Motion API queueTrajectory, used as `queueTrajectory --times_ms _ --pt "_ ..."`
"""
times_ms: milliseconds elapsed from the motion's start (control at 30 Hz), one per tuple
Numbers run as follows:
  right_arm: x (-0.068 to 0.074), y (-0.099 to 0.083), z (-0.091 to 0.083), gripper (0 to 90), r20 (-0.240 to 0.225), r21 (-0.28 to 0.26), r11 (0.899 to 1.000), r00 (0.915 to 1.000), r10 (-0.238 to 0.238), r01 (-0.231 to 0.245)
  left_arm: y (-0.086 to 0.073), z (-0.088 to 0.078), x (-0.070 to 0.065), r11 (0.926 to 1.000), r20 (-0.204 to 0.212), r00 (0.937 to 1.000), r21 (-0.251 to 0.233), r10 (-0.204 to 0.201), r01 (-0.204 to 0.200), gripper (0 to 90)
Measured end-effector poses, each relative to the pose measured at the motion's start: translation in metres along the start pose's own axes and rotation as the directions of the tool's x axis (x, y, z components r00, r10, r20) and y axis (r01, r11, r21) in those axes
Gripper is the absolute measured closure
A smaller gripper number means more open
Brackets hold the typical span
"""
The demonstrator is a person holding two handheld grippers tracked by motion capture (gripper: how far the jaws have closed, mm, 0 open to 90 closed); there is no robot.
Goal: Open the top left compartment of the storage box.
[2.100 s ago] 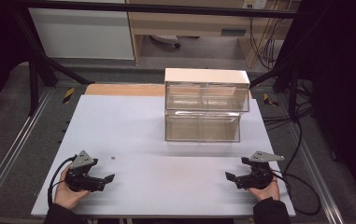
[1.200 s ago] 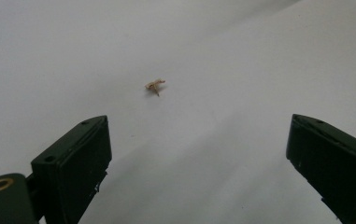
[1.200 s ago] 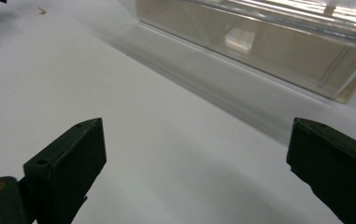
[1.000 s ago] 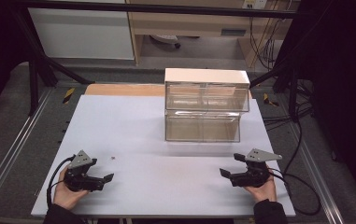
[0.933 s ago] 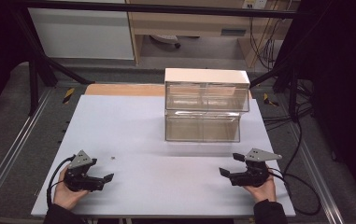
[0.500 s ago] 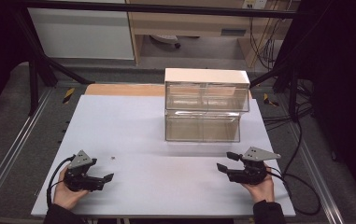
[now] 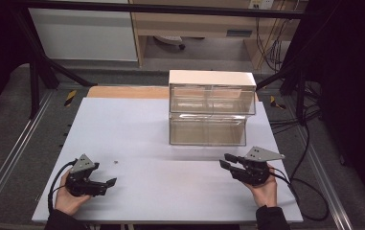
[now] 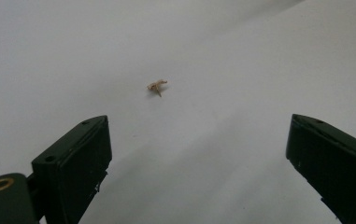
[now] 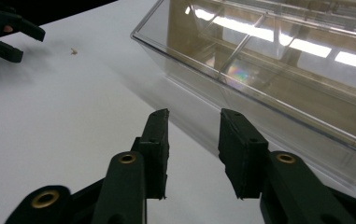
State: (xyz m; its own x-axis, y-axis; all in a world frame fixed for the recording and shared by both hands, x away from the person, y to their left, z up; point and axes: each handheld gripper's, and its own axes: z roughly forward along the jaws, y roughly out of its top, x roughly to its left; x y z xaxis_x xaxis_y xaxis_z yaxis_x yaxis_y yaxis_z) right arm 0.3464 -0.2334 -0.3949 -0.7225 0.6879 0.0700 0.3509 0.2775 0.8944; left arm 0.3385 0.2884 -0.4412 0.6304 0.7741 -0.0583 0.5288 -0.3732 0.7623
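Approach step, no contact: right gripper (image 7: 231, 161) sits just before the clear drawer cabinet (image 7: 209, 108) on the bench (image 7: 137, 124), jaws narrowly apart, empty; left gripper (image 7: 104, 186), jaws wide apart, rests well left of it; next likely calls for closing onto a drawer front.

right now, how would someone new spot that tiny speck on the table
Start at the white table and go to its near left part, where the left tongs rest. Just beyond them lies the speck, a small tan crumb, the one loose thing on the bare surface, far left of the clear drawer box.
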Motion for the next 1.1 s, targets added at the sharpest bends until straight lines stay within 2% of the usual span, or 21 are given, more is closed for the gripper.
queueTrajectory --times_ms 300,633,1100 --pt "0.004 0.011 0.006 78.0 0.003 -0.016 1.000 0.9999 -0.014 0.014 0.000 0.000 0.000 1.0000 0.000 1.0000 -0.002 0.002 -0.002 7.0" --pt "0.004 0.026 0.013 88.6 0.037 -0.048 0.999 0.9992 -0.016 0.018 0.000 0.000 0.000 1.0000 0.000 1.0000 -0.001 0.002 -0.002 7.0" --pt "0.003 0.052 0.022 90.0 0.065 -0.098 0.995 0.9977 -0.019 0.026 0.000 0.000 0.000 1.0000 0.000 1.0000 -0.001 0.001 -0.001 7.0"
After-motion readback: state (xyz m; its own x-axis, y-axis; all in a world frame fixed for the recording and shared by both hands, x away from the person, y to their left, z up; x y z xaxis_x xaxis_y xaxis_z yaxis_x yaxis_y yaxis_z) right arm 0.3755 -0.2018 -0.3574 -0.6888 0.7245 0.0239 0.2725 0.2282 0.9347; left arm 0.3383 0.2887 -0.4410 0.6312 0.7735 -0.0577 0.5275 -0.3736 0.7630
